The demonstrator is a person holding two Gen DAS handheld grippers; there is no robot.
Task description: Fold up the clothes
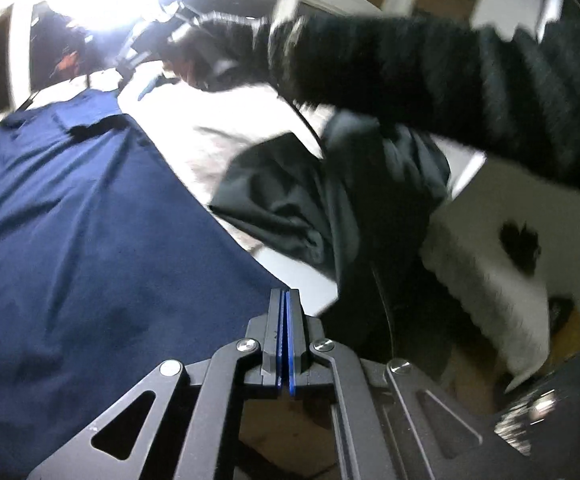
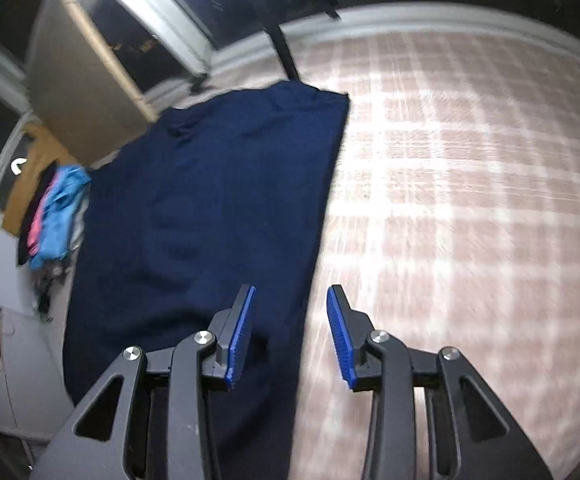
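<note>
A navy garment lies spread flat across the left of the left wrist view. My left gripper is shut, blue pads pressed together, right where the cloth's right edge meets the fingertips, pinching that edge. In the right wrist view the same navy garment stretches away over a pink plaid sheet. My right gripper hangs open just above it. The cloth's right edge runs under the gap between the jaws and nothing is held.
A dark crumpled garment lies to the right of the navy one, beside a white fuzzy item. A black fuzzy sleeve reaches across above them. Coloured clothes are piled left of the sheet, by white furniture. A black pole stands behind.
</note>
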